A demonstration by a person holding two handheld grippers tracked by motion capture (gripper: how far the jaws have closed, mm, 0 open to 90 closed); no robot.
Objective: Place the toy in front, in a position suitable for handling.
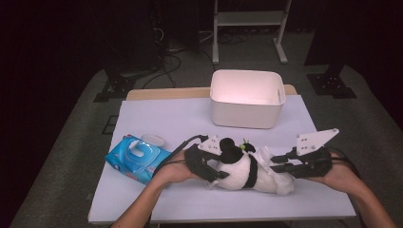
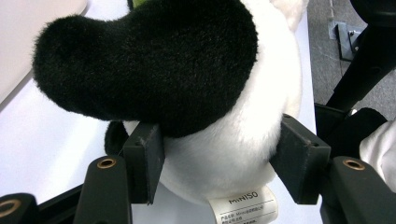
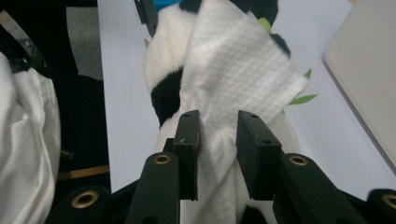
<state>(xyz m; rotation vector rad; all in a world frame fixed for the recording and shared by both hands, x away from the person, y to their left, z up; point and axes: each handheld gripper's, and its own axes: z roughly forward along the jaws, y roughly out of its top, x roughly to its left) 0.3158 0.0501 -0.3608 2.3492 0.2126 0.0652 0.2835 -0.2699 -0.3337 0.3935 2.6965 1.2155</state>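
Observation:
A black-and-white plush panda [image 1: 237, 172] lies on its side on the white table cover [image 1: 166, 118], near the front. My left gripper [image 1: 217, 164] is shut on it. In the left gripper view the pads [image 2: 145, 161] press into the white body of the panda [image 2: 154, 65] just above its sewn label [image 2: 245, 205]. A white wipe [image 1: 279, 180] is draped over the toy's right end. My right gripper [image 1: 275, 163] is at that end. In the right gripper view its jaws [image 3: 218, 130] stand open, with the twisted wipe [image 3: 238, 60] loose between them and the panda [image 3: 163, 56] underneath.
A white plastic bin [image 1: 247, 97] stands open at the back centre of the table. A blue pack of wet wipes [image 1: 137, 159] lies at the left, with a small white lid [image 1: 153, 140] behind it. Dark floor and cables surround the table.

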